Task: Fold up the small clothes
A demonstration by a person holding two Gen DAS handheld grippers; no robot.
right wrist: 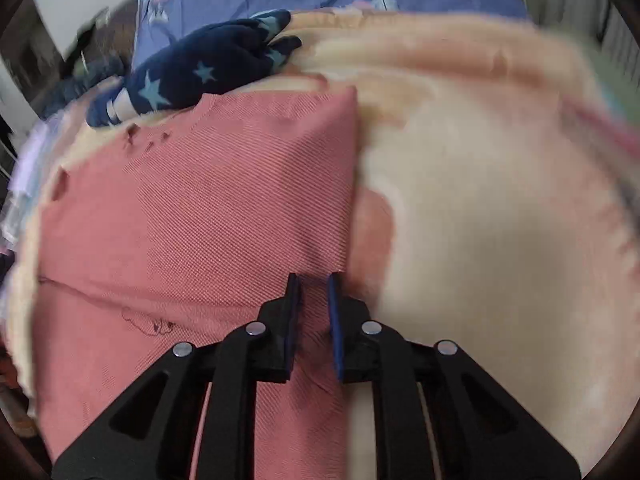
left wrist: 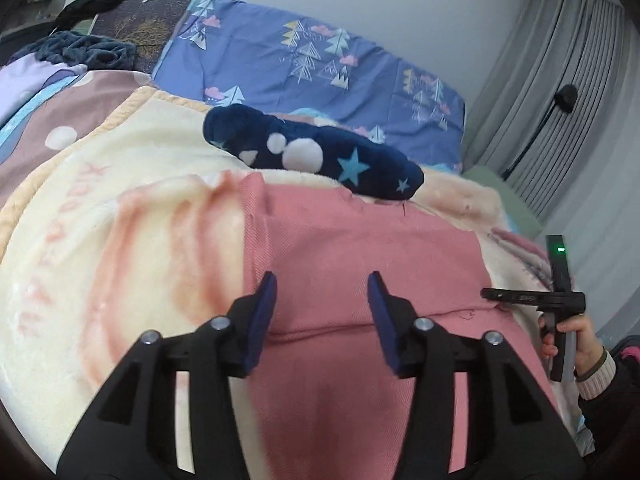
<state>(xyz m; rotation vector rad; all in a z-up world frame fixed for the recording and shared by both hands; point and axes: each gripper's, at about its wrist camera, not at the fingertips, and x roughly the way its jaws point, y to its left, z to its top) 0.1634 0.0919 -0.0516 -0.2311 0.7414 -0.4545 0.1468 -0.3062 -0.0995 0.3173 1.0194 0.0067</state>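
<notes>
A pink woven cloth lies flat on a cream fleece blanket, with a fold line across its near part. My left gripper hovers over that cloth, open, with nothing between its blue pads. In the right wrist view my right gripper stands at the right edge of the pink cloth. Its jaws are a narrow gap apart with cloth showing between them. Whether the pads press on the cloth is unclear. A navy garment with stars lies beyond the cloth.
A blue sheet with a tree print covers the far side of the bed. Dark clothes are piled at the far left. Grey curtains hang at the right. A hand holds the right gripper's handle at the right edge.
</notes>
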